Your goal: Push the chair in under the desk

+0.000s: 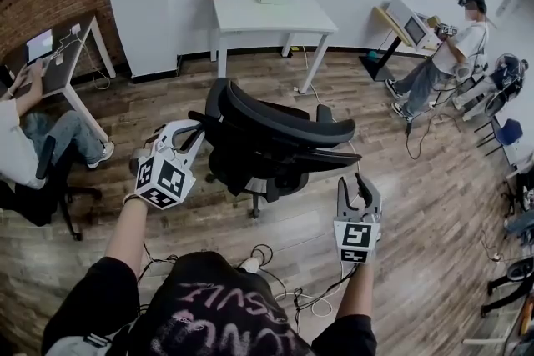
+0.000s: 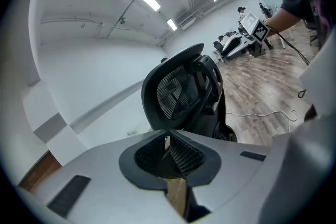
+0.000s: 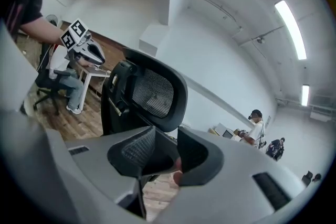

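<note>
The left gripper (image 2: 169,140) has its jaws drawn together, the ribbed pads meeting at the tips with nothing between them. Just ahead of those tips and slightly to their right stands the black mesh-backed chair (image 2: 181,93). From the head view this gripper (image 1: 197,127) sits beside the left edge of the chair's back; whether it touches the frame cannot be told.

The right gripper (image 3: 165,150) holds its jaws at a moderate gap, and nothing sits between the pads. Ahead of it and a little to its left is the same chair (image 3: 149,91), its curved headrest turned toward the jaws. In the head view this gripper (image 1: 355,181) hangs just short of the chair's right side, near the armrest and apart from it.

The chair (image 1: 275,137) stands on the wood floor (image 1: 417,204) between the two grippers. Well beyond it, farther ahead of both grippers, is the white desk (image 1: 304,17) against the wall, with open floor between chair and desk.

Far off to the left gripper's side a seated person (image 1: 25,142) works at a dark table (image 1: 71,54). Far off to the right gripper's side another person (image 1: 446,58) stands by a tilted screen (image 1: 413,27). Cables (image 1: 313,300) trail on the floor near the holder's feet.
</note>
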